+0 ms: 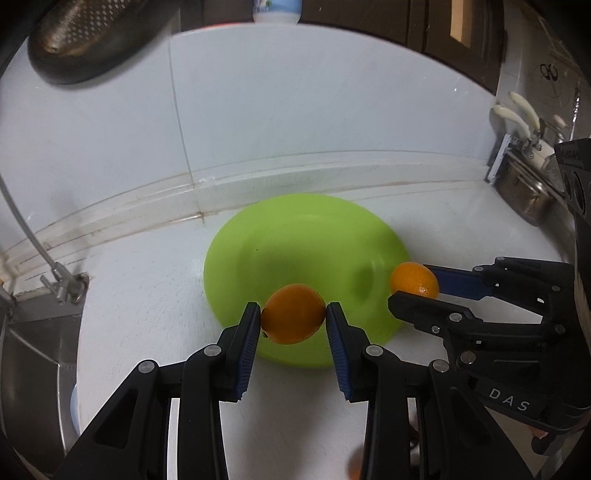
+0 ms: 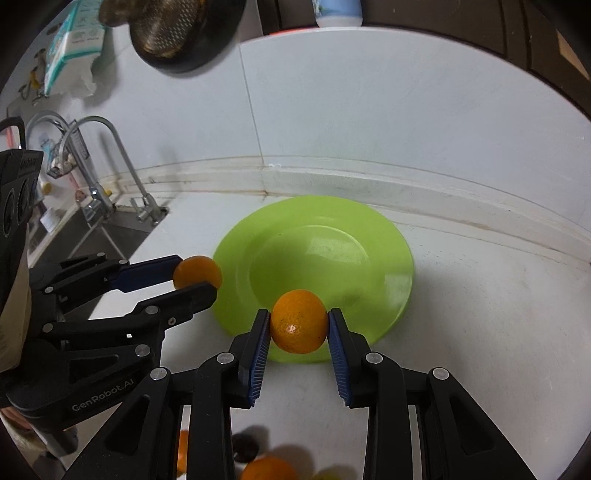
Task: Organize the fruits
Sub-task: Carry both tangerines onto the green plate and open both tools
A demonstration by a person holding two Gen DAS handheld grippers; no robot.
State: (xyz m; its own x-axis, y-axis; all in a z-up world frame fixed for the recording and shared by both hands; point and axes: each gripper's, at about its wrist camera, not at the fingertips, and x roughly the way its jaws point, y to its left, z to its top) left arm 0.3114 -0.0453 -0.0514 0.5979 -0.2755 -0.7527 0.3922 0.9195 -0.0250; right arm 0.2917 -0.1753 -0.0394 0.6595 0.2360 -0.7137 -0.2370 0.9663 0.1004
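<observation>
A lime green plate (image 1: 295, 236) (image 2: 369, 229) lies empty on the white counter near the wall. My left gripper (image 1: 293, 319) is shut on an orange (image 1: 293, 314) held over the plate's near rim; it also shows in the right wrist view (image 2: 197, 277), where its orange (image 2: 195, 271) sits at the plate's left edge. My right gripper (image 2: 298, 325) is shut on a second orange (image 2: 299, 321) over the plate's near rim; in the left wrist view that gripper (image 1: 413, 286) holds its orange (image 1: 413, 278) at the plate's right edge.
More fruit lies on the counter by my right gripper: an orange (image 2: 267, 469), another orange (image 2: 182, 450) and a dark fruit (image 2: 245, 445). A sink with taps (image 2: 110, 184) is at the left. A dark strainer (image 1: 92, 33) hangs on the wall. A knife holder (image 1: 524, 177) stands at the right.
</observation>
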